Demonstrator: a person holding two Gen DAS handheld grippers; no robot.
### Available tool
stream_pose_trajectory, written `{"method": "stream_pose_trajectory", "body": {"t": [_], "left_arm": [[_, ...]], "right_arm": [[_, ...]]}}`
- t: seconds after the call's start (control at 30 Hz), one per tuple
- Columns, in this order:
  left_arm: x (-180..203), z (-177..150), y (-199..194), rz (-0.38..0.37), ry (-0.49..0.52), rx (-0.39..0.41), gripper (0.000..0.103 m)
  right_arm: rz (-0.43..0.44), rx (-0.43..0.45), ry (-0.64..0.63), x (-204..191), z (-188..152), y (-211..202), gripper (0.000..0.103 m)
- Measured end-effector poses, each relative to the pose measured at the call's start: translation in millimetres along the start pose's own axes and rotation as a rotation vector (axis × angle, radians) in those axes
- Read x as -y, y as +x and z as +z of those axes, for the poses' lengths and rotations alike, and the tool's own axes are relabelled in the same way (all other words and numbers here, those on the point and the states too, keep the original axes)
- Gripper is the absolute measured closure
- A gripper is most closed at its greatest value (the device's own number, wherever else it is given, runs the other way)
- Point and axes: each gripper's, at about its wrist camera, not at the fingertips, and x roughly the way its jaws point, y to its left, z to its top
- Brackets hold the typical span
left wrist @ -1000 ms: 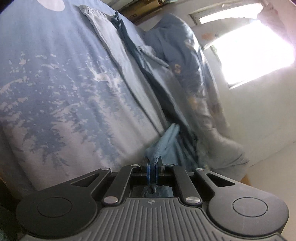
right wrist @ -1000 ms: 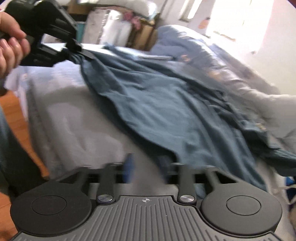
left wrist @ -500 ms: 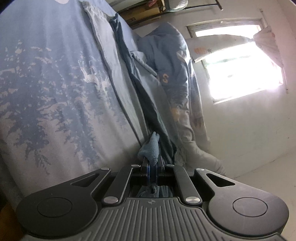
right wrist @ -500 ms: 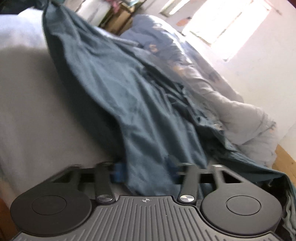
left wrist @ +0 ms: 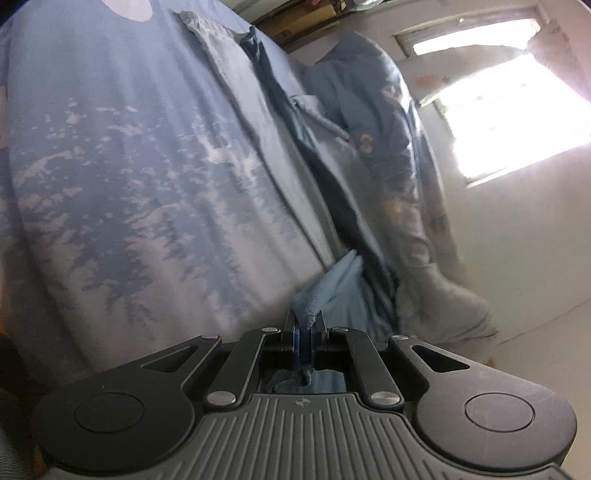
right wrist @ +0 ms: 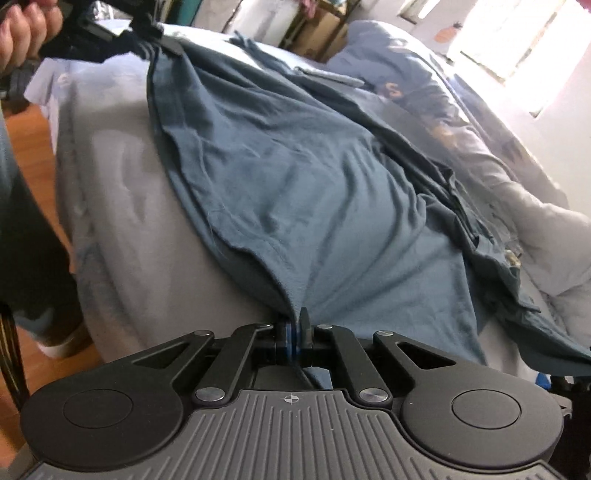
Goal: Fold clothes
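1. Fabric is pinched at the tip of the right gripper (right wrist: 294, 332): its jaws are closed to a thin slit on the hem of the blue-grey garment (right wrist: 295, 177), which fans out from the pinch and runs up and away from it.
2. In the left wrist view the left gripper (left wrist: 303, 332) is likewise clamped tight on a bunched corner of the same garment (left wrist: 332, 288); a small wad of cloth pokes through behind the closed jaws.
3. Just past both grippers lies the bed (right wrist: 110, 206), covered in a pale blue sheet (left wrist: 129, 177) with a darker tree-like print; the garment rests on it, spread between the two grips.
4. To the left of the right gripper, close by, a dark trouser leg (right wrist: 26, 229) and a light shoe (right wrist: 62, 339) stand on an orange-brown wooden floor (right wrist: 29, 129) beside the bed edge.
5. To the right of the right gripper, a darker crumpled part of the cloth (right wrist: 480, 229) piles up along the garment's edge, and beyond it a rumpled patterned duvet (right wrist: 509, 184) lies heaped along the bed.
6. Far ahead and up to the left, the left gripper (right wrist: 122, 31) shows in the right wrist view holding the garment's far corner, with a hand (right wrist: 26, 31) wrapped around its handle.
7. Farthest off, cardboard boxes (right wrist: 314, 40) stand behind the bed, and a bright window (left wrist: 517, 114) glares on the wall to the right.
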Motion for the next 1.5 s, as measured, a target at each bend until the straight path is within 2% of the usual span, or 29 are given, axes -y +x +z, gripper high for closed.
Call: {"method": "stream_pose_trajectory", "body": {"t": [0.27, 0.37, 0.4, 0.43, 0.47, 0.53, 0.6, 0.7, 0.77, 0.87, 0.9, 0.97, 1.03, 1.23, 1.37, 1.5], "left_arm": [[-8.2, 3.8, -10.0, 0.109, 0.015, -0.004, 0.094], [-11.9, 4.7, -16.1, 0.143, 0.008, 0.009, 0.093], [-13.6, 5.2, -18.1, 0.158, 0.002, 0.014, 0.092], [-15.2, 5.6, -20.4, 0.174, -0.003, 0.021, 0.090], [-16.7, 5.9, -23.0, 0.191, -0.005, 0.029, 0.082], [-17.6, 6.3, -28.9, 0.226, 0.001, 0.046, 0.079], [-17.6, 6.4, -36.3, 0.254, 0.012, 0.074, 0.073], [-17.4, 5.6, -49.7, 0.270, 0.009, 0.147, 0.051], [-16.3, 5.1, -58.1, 0.255, 0.007, 0.200, 0.025], [-7.3, 3.0, -62.8, 0.233, 0.057, 0.243, 0.017], [-2.5, 2.0, -62.2, 0.226, 0.086, 0.248, 0.016], [7.3, -0.3, -60.5, 0.209, 0.144, 0.259, 0.006], [19.5, -4.3, -56.5, 0.186, 0.201, 0.270, 0.000], [55.7, -19.9, -28.8, 0.105, 0.359, 0.254, 0.000], [81.1, -32.3, -4.2, 0.044, 0.449, 0.230, 0.000], [112.5, -53.9, 26.6, -0.014, 0.609, 0.193, 0.000]], "right_arm": [[0.037, -0.027, -0.043, -12.7, 9.6, -9.1, 0.097], [0.053, -0.031, -0.070, -22.3, 12.1, -13.6, 0.081], [0.058, -0.032, -0.079, -25.5, 12.9, -15.1, 0.067], [0.069, -0.030, -0.088, -29.3, 13.8, -16.9, 0.060], [0.088, -0.024, -0.097, -33.5, 14.9, -18.8, 0.058], [0.123, -0.012, -0.102, -40.5, 17.7, -23.0, 0.053], [0.212, 0.007, -0.090, -46.5, 20.5, -29.3, 0.055], [0.314, 0.042, -0.091, -60.3, 25.8, -39.7, 0.052], [0.354, 0.062, -0.106, -70.2, 28.3, -44.5, 0.046], [0.380, 0.075, -0.112, -74.4, 27.7, -45.4, 0.038], [0.369, 0.081, -0.100, -70.8, 27.8, -44.7, 0.036], [0.337, 0.106, -0.055, -59.5, 28.6, -45.5, 0.032], [0.301, 0.154, 0.016, -44.6, 28.4, -50.0, 0.021], [0.189, 0.278, 0.272, 8.3, 21.6, -53.9, 0.008], [0.102, 0.319, 0.394, 31.8, 8.9, -53.1, 0.003], [0.014, 0.322, 0.487, 51.0, -7.0, -49.3, 0.000]]}}
